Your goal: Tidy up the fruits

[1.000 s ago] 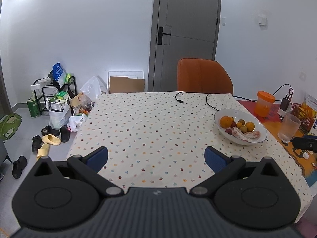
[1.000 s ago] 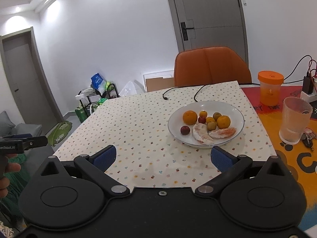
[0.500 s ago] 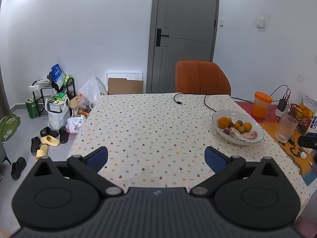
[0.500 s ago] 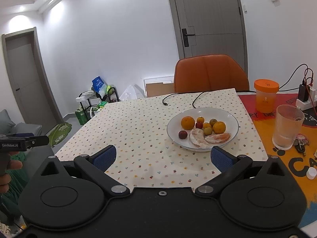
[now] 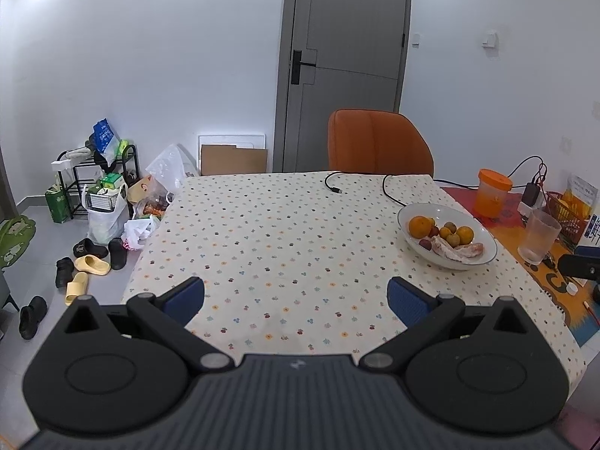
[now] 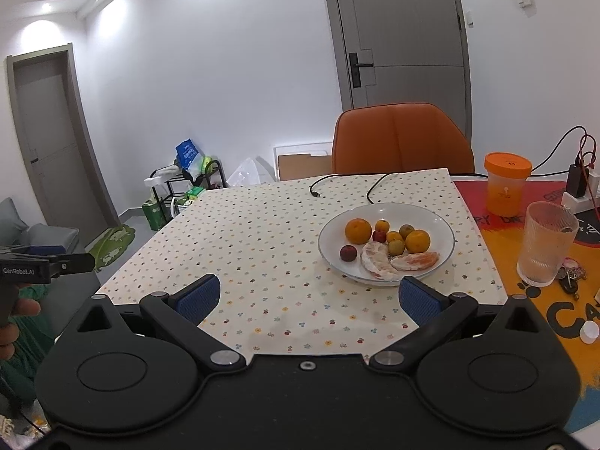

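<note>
White plate at 1 o'clock: oranges, small plums, peeled segments. Empty ribbed glass at 3. Left gripper, right gripper wide, empty.

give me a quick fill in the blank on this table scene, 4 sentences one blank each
1. All the fruit lies in a white ____ on the dotted tablecloth.
2. The chair behind the table is ____ in colour.
3. The ribbed glass stands near a jar with an ____ lid.
4. The left gripper and right gripper both have their fingers ____, holding nothing.

Missing words: bowl; orange; orange; open
</note>
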Tool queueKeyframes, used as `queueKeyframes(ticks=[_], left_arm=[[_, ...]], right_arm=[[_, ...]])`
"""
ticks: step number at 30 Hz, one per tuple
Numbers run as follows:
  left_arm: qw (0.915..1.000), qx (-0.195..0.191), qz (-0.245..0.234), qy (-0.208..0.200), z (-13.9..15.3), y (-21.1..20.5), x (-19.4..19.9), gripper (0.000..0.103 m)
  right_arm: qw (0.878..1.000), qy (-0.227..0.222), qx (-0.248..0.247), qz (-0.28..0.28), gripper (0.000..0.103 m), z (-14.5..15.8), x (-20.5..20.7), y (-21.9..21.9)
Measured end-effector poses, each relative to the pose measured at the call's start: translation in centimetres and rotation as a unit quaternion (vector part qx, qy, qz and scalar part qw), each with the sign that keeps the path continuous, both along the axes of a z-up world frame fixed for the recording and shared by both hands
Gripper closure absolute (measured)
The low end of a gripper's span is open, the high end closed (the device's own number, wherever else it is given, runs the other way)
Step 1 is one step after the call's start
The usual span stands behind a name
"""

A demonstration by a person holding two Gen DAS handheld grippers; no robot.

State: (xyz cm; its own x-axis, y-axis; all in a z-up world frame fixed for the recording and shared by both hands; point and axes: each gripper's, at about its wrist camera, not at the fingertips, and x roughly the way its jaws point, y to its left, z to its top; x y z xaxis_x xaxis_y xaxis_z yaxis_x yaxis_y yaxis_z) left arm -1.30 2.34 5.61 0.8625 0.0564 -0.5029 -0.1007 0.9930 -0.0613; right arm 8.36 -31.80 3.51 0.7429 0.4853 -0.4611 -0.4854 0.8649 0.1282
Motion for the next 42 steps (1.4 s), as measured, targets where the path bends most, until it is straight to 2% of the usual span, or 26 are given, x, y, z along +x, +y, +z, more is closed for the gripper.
queueKeyframes(ticks=[42], left_arm=[[0.9999, -0.001, -0.011, 0.004, -0.40, -0.66, 0.18, 0.000]], right_arm=[[1.000, 0.007, -0.002, 0.013, 0.000, -0.39, -0.04, 0.60]])
